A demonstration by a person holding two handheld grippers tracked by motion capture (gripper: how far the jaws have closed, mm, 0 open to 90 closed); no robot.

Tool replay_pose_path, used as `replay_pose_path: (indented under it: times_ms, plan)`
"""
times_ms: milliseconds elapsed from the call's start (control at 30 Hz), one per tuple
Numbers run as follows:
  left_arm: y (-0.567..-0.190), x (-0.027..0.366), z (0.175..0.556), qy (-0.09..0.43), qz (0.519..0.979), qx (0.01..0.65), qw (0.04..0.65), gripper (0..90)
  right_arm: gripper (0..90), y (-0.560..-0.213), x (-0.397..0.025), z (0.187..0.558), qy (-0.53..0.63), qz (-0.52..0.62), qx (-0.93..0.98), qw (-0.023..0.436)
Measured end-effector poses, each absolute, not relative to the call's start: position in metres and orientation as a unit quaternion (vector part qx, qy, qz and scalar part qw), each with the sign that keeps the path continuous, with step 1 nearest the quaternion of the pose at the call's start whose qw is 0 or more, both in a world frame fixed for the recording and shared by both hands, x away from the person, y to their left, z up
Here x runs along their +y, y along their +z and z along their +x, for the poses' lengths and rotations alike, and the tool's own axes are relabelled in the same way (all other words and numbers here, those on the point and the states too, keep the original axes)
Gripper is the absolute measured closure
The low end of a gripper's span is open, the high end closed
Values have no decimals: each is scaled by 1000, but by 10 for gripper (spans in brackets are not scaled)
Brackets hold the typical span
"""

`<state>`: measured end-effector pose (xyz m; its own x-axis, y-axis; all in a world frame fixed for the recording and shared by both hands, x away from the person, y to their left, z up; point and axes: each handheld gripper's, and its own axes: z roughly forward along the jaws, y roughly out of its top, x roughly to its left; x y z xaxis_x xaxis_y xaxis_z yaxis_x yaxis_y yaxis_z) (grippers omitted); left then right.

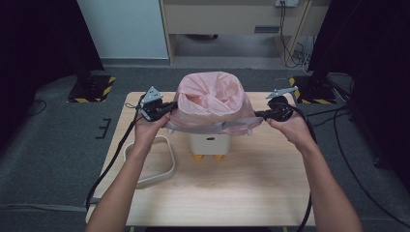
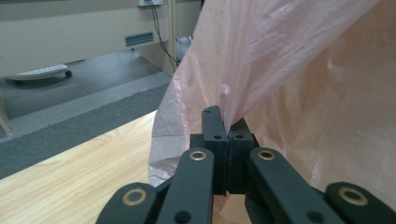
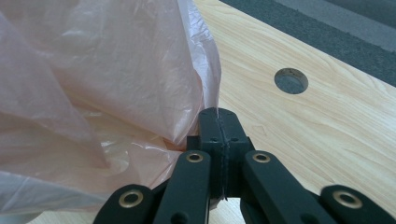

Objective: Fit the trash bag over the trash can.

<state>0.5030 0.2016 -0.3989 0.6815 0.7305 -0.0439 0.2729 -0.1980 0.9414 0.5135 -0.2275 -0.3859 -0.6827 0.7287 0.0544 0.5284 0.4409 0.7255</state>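
Firmly between both grippers, pink bag (image 1: 210, 99).

The pink bag (image 1: 209, 99) is thin, translucent plastic film — crinkled, with a soft sheen where light catches its folds. The table (image 1: 251, 188) is pale wood with visible grain and a smooth, matt finish. The small white bin (image 1: 209, 143) under the bag looks like smooth plastic, as does the white ring (image 1: 155, 164) beside it. Both pairs of jaws are matt black plastic with brass-coloured rivets. The floor (image 1: 58, 145) is rough grey carpet.
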Motion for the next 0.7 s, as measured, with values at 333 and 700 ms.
replay_pose_path:
  times_ms: [333,700]
  plan:
    - [-397,202,499,225,742,334,536,815,716,-386,-236,510,393,388,819,153]
    - [-383,205,489,272,726,331,537,503,506,-330,-242,507,462,391,773,191]
